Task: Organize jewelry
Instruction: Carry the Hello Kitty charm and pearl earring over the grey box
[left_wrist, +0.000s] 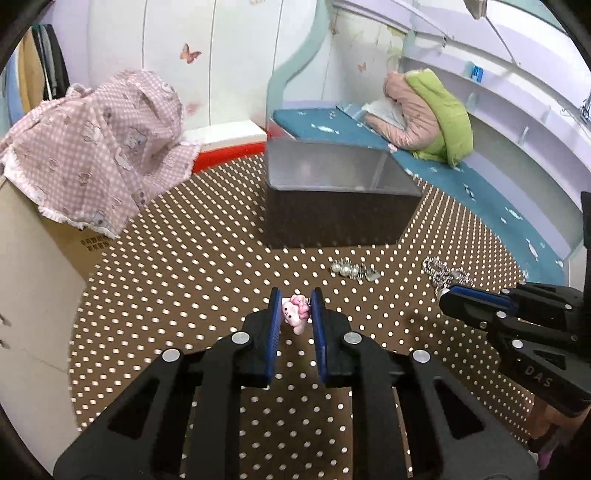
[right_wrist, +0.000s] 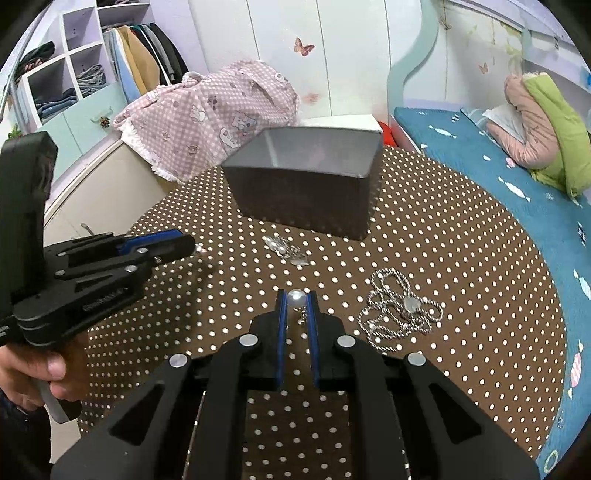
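My left gripper (left_wrist: 296, 300) is shut on a small pink and white cartoon charm (left_wrist: 294, 312), held just above the brown polka-dot tablecloth (left_wrist: 192, 266). My right gripper (right_wrist: 296, 298) is shut on a pearl earring (right_wrist: 296, 298), its metal hook hanging between the fingers. A pearl and silver jewelry piece (left_wrist: 352, 270) lies in front of the grey open box (left_wrist: 332, 195); it also shows in the right wrist view (right_wrist: 286, 249). A silver rope chain with a heart pendant (right_wrist: 400, 310) lies right of my right gripper. The grey box (right_wrist: 306, 184) stands at the table's far side.
A pink checked cloth (left_wrist: 99, 144) drapes over a cabinet at the left. A teal bench (left_wrist: 480, 192) with a pink and green jacket (left_wrist: 428, 110) curves along the right. The right gripper's body (left_wrist: 517, 314) shows at the right of the left wrist view.
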